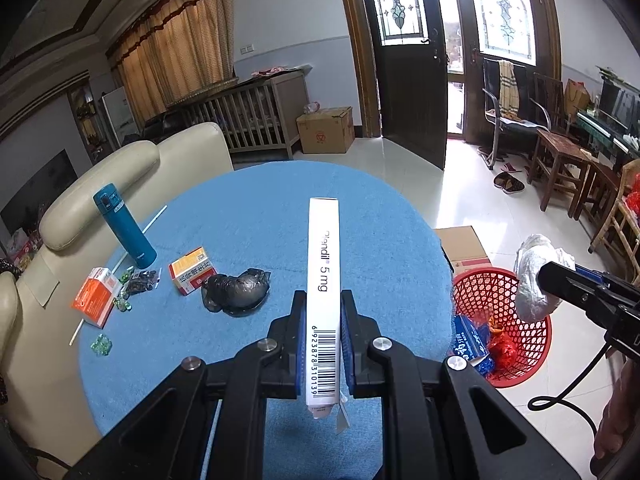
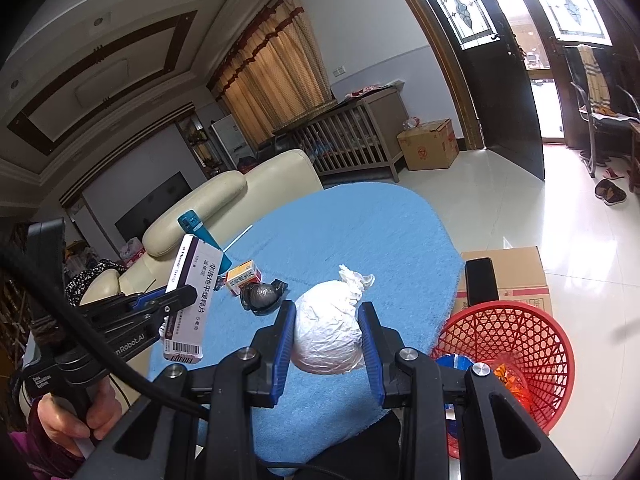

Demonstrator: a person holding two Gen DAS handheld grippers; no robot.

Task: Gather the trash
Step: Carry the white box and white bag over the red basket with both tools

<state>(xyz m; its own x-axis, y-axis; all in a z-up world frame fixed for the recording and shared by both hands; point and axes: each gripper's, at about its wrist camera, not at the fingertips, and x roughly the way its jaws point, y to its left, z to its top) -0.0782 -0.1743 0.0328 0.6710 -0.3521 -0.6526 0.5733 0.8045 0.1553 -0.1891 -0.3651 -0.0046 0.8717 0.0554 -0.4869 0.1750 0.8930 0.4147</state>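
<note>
Two claws, both gripping: the left claw (image 1: pixel 324 316) clamps a flat white medicine box (image 1: pixel 323 264) edge-up above the blue fuzzy table (image 1: pixel 248 208); the right claw (image 2: pixel 326 320) pinches a crinkled white bag ball (image 2: pixel 328 332) near the table's right edge, beside one red mesh basket (image 2: pixel 520 344) on the floor.

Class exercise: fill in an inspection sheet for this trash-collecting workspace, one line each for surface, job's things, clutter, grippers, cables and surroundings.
Surface: round table under blue cloth.
Job's things: white medicine carton, crumpled white plastic bundle, red mesh basket on the floor holding wrappers.
Clutter: teal flask, two orange boxes, black crumpled bag, straw, green sweets.
Grippers: left gripper jaws shut on carton; right gripper jaws shut on bundle.
Cables: black cable hangs from right gripper.
Surroundings: cream sofa, cardboard box beside basket.
</note>
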